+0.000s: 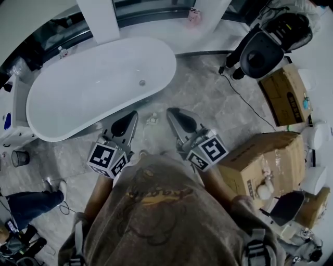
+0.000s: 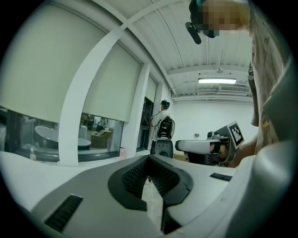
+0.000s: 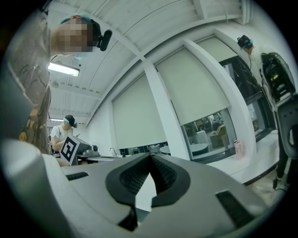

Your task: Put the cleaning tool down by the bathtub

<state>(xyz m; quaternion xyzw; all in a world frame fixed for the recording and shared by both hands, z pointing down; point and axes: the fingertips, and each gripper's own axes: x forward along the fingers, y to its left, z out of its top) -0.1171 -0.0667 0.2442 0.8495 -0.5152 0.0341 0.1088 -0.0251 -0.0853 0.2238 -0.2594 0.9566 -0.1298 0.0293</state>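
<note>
The white oval bathtub (image 1: 99, 85) stands on the grey marble floor at the upper left. A small pale object (image 1: 151, 119) lies on the floor just off the tub's near end; I cannot tell what it is. My left gripper (image 1: 133, 114) and right gripper (image 1: 169, 111) are held side by side in front of my chest, tips forward, one on each side of that object and well above it. Both have their jaws shut with nothing between them, as the left gripper view (image 2: 149, 157) and the right gripper view (image 3: 150, 156) also show.
Cardboard boxes (image 1: 263, 161) stand at the right, with another box (image 1: 286, 93) behind them. A black wheeled machine (image 1: 257, 52) trails a cable (image 1: 244, 98) across the floor. A pink bottle (image 1: 193, 15) sits on the window ledge. Another person's legs (image 1: 28, 200) are at the lower left.
</note>
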